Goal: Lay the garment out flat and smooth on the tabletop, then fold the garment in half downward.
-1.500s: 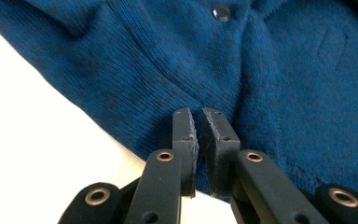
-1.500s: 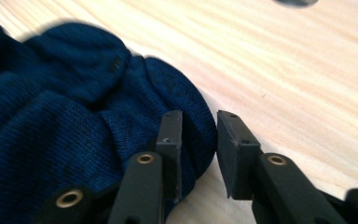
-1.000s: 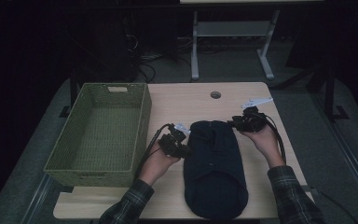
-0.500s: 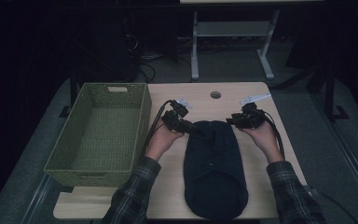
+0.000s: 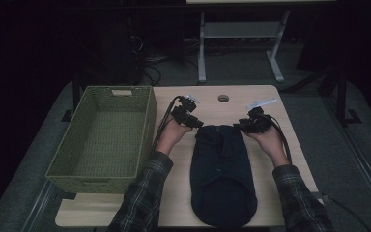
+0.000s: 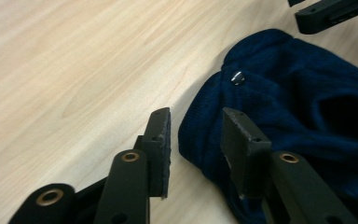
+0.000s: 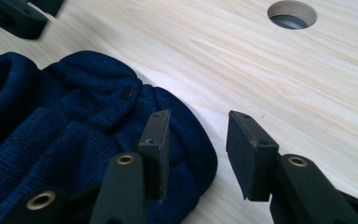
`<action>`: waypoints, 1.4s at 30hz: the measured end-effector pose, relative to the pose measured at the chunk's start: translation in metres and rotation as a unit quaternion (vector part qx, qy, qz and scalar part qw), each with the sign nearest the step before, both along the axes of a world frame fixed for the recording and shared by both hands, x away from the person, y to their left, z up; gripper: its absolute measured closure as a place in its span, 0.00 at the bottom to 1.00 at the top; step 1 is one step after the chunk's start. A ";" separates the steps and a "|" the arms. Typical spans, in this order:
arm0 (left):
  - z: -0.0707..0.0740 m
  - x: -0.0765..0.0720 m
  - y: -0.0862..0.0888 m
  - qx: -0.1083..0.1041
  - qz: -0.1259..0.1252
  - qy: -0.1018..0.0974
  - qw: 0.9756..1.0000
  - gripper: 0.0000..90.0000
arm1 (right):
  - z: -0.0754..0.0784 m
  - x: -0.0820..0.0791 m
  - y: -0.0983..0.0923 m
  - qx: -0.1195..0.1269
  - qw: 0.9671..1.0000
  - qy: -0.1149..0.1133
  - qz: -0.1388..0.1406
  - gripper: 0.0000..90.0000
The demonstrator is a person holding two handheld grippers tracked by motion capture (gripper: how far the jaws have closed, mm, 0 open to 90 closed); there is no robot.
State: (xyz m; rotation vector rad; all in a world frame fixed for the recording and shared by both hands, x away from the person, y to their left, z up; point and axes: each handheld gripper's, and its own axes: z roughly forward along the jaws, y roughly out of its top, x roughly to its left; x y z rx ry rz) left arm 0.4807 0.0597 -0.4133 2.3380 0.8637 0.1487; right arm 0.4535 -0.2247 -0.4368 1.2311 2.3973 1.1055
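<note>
A dark navy knitted garment [image 5: 222, 174] lies folded lengthwise on the wooden table [image 5: 270, 99]. My left gripper [image 5: 193, 121] is at its far left corner and my right gripper [image 5: 244, 126] at its far right corner. In the left gripper view the left gripper [image 6: 198, 140] has just been opening; the garment's [image 6: 303, 112] edge lies between the jaws, untouched by the pads, near a metal snap [image 6: 236, 77]. In the right gripper view the right gripper [image 7: 200, 144] is open over the garment's [image 7: 51, 130] rounded corner, with nothing pinched.
A green woven basket [image 5: 104, 135] stands at the table's left, close to my left forearm. A round cable hole [image 5: 223, 98] [image 7: 291, 14] sits in the tabletop beyond the garment. Bare wood lies between the two grippers and the far edge.
My left hand has moved from the garment's left side up to its far left corner, and its jaws have spread. The right gripper has stayed about where it was.
</note>
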 end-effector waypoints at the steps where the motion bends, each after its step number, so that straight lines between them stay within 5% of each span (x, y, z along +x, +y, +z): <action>1: -0.004 0.001 -0.001 -0.001 -0.001 0.003 1.000 0.66 | -0.001 0.001 0.001 0.000 1.000 0.000 0.003 0.65; 12: -0.035 0.009 -0.006 0.003 0.001 0.019 1.000 0.59 | -0.015 0.007 0.002 -0.011 1.000 0.019 0.000 0.66; 20: -0.039 0.009 -0.008 0.007 -0.017 0.021 1.000 0.59 | -0.024 0.010 0.001 -0.019 0.999 0.036 0.009 0.71; 32: -0.041 0.007 -0.011 -0.002 -0.041 0.035 0.999 0.87 | -0.028 0.010 0.005 -0.017 0.998 0.048 0.020 0.90; 42: -0.025 0.005 -0.006 -0.007 -0.024 0.021 0.999 0.92 | -0.017 0.006 0.008 -0.036 0.999 0.026 0.018 0.92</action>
